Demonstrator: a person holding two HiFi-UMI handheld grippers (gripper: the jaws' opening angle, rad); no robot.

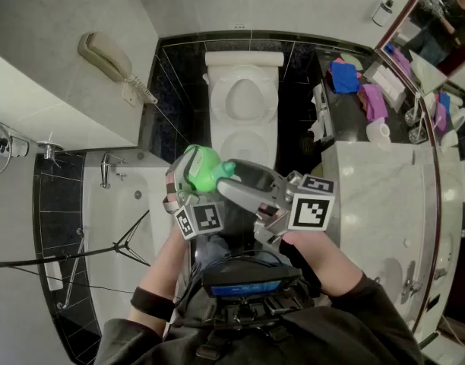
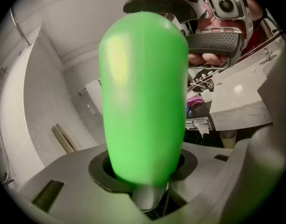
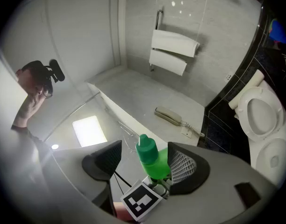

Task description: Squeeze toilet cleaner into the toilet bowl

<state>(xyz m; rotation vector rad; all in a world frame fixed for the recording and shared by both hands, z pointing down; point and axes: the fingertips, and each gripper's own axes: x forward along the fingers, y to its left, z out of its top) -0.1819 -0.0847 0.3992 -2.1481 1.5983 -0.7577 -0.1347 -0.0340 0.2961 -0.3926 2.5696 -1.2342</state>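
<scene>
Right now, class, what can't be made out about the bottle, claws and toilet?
Any print on the bottle: left gripper view, too close, blurred.
Bottle's lower part: head view, behind the left claw.
Toilet: right gripper view, cut off at right edge.
Whether the right claw touches the bottle: right gripper view, too small.

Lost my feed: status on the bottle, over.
Left tool shut on bottle. Right tool open around cap. Toilet ahead, path clear.

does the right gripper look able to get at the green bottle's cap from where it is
Probably yes. The left gripper holds the green bottle up, and its cap sits between the right gripper's parted jaws, with nothing in the way.
</scene>
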